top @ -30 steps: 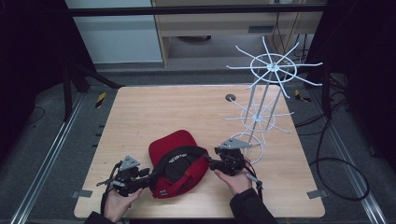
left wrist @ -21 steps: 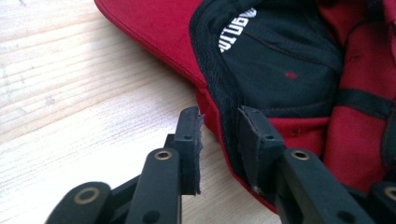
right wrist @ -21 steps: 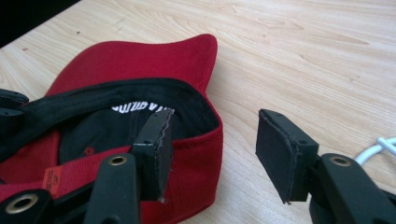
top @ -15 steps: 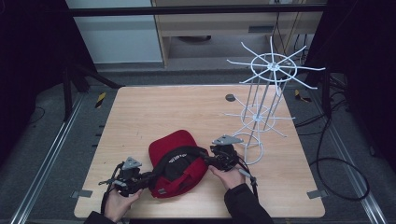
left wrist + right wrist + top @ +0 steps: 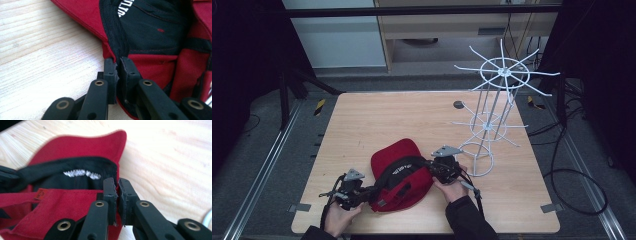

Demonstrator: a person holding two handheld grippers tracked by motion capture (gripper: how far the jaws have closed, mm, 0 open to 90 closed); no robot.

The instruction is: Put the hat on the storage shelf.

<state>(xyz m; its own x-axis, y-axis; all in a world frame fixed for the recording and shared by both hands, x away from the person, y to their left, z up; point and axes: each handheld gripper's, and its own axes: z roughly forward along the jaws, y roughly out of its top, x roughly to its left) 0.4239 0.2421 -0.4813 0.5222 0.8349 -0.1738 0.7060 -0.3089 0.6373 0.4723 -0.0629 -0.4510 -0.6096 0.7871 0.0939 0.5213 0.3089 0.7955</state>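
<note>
A red cap (image 5: pixel 399 170) with a black lining lies upside down near the table's front edge, its brim pointing away. My left gripper (image 5: pixel 364 192) is at its left rim; its jaws have just been closing and now pinch the black inner band and red cloth (image 5: pixel 120 56). On the cap's right side my right gripper (image 5: pixel 434 167) has also just been closing, and its jaws are shut on the cap's rim (image 5: pixel 115 177). The cap (image 5: pixel 75 150) shows a white label inside. A hand holds each gripper from below.
A white wire rack (image 5: pixel 494 110) with radial arms on two levels stands on a ring base at the right, close to my right gripper. A small dark disc (image 5: pixel 458 105) lies farther back. The light wooden table (image 5: pixel 377 120) spreads out behind the cap.
Both grippers have closed onto the cap's rim, one on each side. My right gripper slid a little leftward against the cap; the left hand stayed put.
</note>
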